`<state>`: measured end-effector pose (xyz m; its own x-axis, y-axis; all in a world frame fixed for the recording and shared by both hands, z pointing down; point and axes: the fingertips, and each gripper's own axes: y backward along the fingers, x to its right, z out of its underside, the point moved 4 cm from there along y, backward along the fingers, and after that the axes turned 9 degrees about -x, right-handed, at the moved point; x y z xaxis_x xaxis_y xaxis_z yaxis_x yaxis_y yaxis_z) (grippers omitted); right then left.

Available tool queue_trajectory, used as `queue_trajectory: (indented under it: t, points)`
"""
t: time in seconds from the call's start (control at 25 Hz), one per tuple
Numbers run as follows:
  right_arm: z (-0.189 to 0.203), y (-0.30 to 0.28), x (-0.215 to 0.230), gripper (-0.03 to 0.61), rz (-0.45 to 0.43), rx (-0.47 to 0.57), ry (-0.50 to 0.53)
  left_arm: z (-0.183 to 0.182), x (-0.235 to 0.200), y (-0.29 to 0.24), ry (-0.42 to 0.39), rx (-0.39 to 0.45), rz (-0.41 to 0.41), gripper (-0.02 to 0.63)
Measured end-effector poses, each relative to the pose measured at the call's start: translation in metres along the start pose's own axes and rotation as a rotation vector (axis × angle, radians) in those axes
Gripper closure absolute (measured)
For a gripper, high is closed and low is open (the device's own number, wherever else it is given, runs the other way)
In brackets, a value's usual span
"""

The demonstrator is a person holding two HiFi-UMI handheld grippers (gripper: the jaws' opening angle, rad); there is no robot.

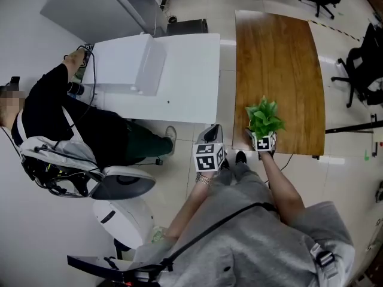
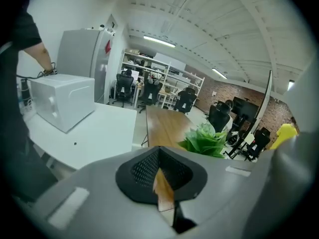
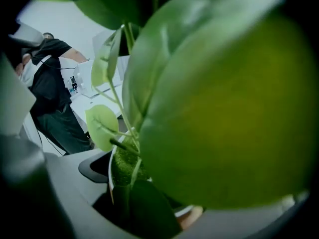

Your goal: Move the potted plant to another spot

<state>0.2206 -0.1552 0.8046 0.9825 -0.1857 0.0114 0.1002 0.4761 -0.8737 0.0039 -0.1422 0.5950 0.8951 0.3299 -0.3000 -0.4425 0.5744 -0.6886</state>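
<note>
- The plant [image 1: 263, 117] stands up straight on the wood table [image 1: 278, 58], close to the edge nearest the person.
- The right gripper [image 1: 264, 142] is right at the plant, on its near side.
- In the right gripper view, the pot sits between the two jaws, one on each side. The big green leaves [image 3: 209, 108] fill most of that view. The jaws look like they are pinching the pot, so I think the plant is held.
- The left gripper [image 1: 209, 155] hangs off the table, to the left of the plant, above the floor. It is near the plant but does not touch it.
- In the left gripper view, its jaws [image 2: 160, 176] are pressed together with nothing in them. The plant shows ahead of it and to the right.
- The right gripper is the nearer one, so I think it does the moving.
- Most of the bare wood lies past the plant, away from the person. The plant could be lifted and set down farther that way.
</note>
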Motion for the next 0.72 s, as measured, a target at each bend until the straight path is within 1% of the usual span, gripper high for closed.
queue_trajectory:
  t: [0.08,0.16,0.32,0.4,0.56,0.64,0.72]
  points:
    - [-0.007,0.002,-0.001,0.025,-0.019,0.015,0.026,-0.001,-0.001,-0.002,0.012,0.008,-0.008,0.598]
    - [-0.023,0.007,-0.005,0.026,-0.054,0.03,0.057,-0.004,0.0,-0.002,0.028,0.023,-0.023,0.598]
    - [-0.076,0.014,-0.033,0.026,-0.139,0.052,0.178,-0.005,-0.004,0.0,0.061,0.043,-0.073,0.598]
    - [-0.101,0.003,-0.06,0.027,-0.182,0.06,0.245,-0.004,-0.015,0.005,0.081,0.051,-0.097,0.598]
    - [-0.15,-0.021,-0.132,0.026,-0.278,0.07,0.377,0.004,-0.046,0.024,0.149,0.075,-0.168,0.598]
    - [-0.168,-0.032,-0.168,0.026,-0.315,0.057,0.439,0.01,-0.062,0.036,0.189,0.082,-0.209,0.598]
    - [-0.177,-0.044,-0.201,0.026,-0.349,0.035,0.476,0.019,-0.076,0.05,0.232,0.088,-0.249,0.598]
